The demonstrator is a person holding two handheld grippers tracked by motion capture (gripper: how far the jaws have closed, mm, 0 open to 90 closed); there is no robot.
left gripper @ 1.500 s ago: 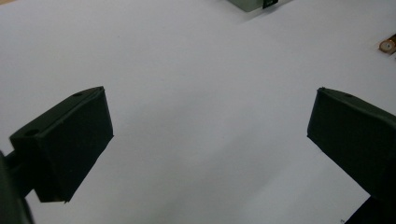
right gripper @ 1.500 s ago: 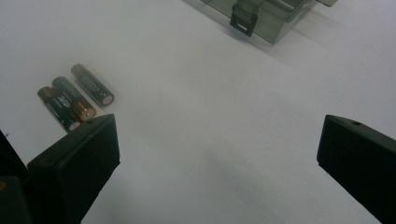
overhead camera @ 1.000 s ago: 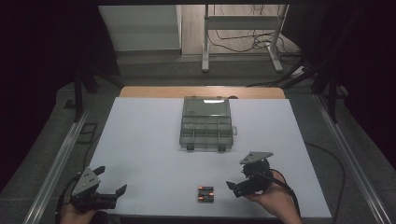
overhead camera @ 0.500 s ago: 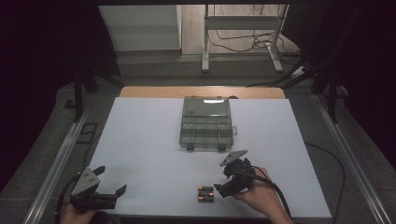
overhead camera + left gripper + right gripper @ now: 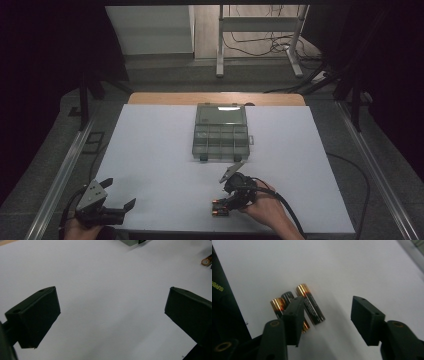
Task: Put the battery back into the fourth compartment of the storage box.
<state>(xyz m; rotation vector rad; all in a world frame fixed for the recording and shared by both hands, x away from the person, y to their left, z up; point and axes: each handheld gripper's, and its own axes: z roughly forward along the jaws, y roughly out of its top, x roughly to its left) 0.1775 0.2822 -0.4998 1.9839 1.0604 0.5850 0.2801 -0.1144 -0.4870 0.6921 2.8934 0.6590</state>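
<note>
High view: we see a white desk [image 5: 165,165] with a clear plastic compartment box [image 5: 221,133] lying flat toward the far middle, lid closed as far as we can tell. A small cluster of black-and-copper cylindrical batteries [image 5: 219,208] lies near the front edge, right of centre. The right gripper [image 5: 227,202], held in the person's right hand [image 5: 267,212], sits directly at the batteries. The left gripper [image 5: 119,197] rests at the front left corner of the desk, well apart from the batteries and the box, jaws spread.

Left gripper view: we note both black jaws wide apart over bare white desk, nothing between them. One copper battery end [image 5: 207,261] shows at the right edge; a corner of the box [image 5: 133,242] shows at the top.

Right gripper view: the jaws stand open, holding nothing. Three batteries [image 5: 310,306] lie side by side on the desk; the left jaw overlaps them, hiding their lower ends, while the right jaw is clear of them over bare desk. We cannot tell whether the left jaw touches a battery.
</note>
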